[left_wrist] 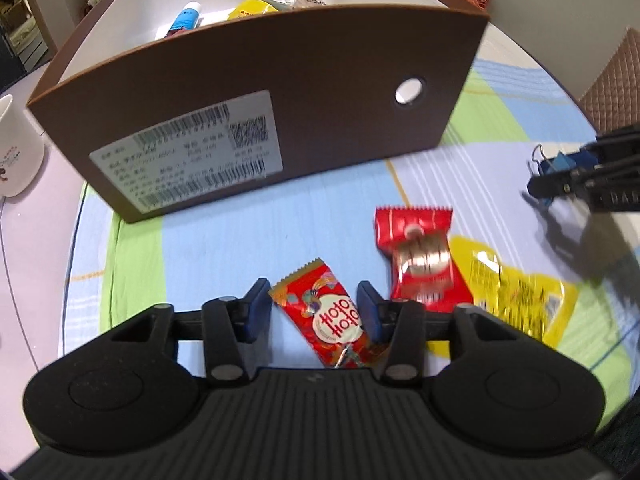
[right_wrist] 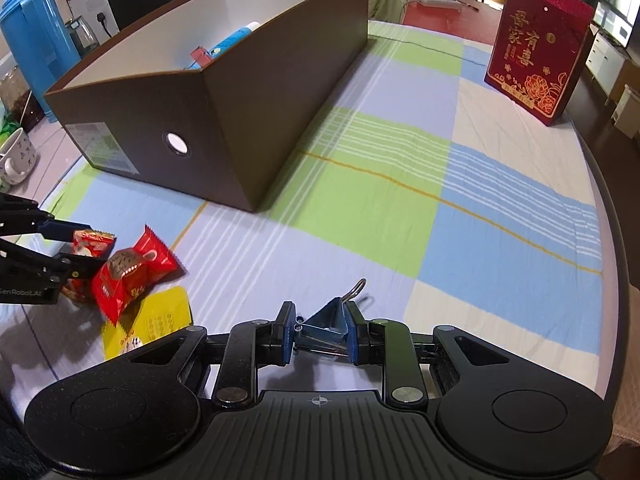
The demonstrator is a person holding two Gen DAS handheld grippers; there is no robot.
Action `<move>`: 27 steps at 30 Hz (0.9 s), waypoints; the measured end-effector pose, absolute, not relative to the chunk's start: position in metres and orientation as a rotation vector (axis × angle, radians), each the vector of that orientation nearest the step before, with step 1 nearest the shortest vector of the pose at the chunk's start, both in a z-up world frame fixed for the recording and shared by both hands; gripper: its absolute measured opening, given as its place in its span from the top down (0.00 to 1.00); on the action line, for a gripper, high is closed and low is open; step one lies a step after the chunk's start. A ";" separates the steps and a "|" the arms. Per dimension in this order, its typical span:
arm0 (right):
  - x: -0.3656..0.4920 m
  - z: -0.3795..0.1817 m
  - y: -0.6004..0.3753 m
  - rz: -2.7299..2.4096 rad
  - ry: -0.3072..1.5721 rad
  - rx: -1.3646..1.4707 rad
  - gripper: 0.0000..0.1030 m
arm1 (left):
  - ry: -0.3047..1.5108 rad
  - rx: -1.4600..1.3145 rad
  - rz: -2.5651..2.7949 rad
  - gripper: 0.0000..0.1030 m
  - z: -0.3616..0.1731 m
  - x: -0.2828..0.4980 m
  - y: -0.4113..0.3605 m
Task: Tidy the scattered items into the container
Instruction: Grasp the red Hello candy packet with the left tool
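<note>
One plaid tablecloth (right_wrist: 400, 168) in green, blue, lilac and white covers the table. One brown container (right_wrist: 224, 120), open-topped with a white inside, sits on it; one round hole and one white barcode label (left_wrist: 192, 152) on its near end wall. Inside it at least three items show: a blue-and-white tube (left_wrist: 185, 17), something yellow, a clear wrapped piece, partly hidden by the wall. One red gift box (right_wrist: 536, 60) stands upright well apart on the far right. One blue thermos (right_wrist: 32, 32) and one white mug (left_wrist: 16, 148) stand off the cloth to the left. Three snack packets lie outside the container near its end wall: one yellow packet (left_wrist: 516, 296), one red packet (left_wrist: 420, 256) overlapping its edge, one red candy wrapper (left_wrist: 328, 312). Left gripper (left_wrist: 312, 308) half open, fingers either side of the candy wrapper, contact unclear. Right gripper (right_wrist: 318, 330) closed down onto one blue binder clip (right_wrist: 324, 328), pads touching both sides.
</note>
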State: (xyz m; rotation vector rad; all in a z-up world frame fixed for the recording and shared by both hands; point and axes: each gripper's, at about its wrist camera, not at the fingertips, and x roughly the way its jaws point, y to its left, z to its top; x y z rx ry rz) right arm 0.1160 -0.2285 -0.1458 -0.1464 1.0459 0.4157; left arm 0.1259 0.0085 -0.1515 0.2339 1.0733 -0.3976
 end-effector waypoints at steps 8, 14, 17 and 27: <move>0.102 -0.128 -0.226 0.431 0.977 -0.149 0.77 | 1.062 0.231 -0.420 0.77 -0.136 0.110 0.019; 0.095 -0.116 -0.225 0.428 0.938 -0.141 0.77 | 1.003 0.234 -0.395 0.77 -0.104 0.106 0.026; 0.093 -0.111 -0.223 0.435 0.923 -0.143 0.77 | 0.973 0.232 -0.373 0.77 -0.088 0.105 0.029; 0.098 -0.080 -0.218 0.472 0.854 -0.105 0.77 | 0.872 0.231 -0.360 0.77 -0.046 0.107 0.035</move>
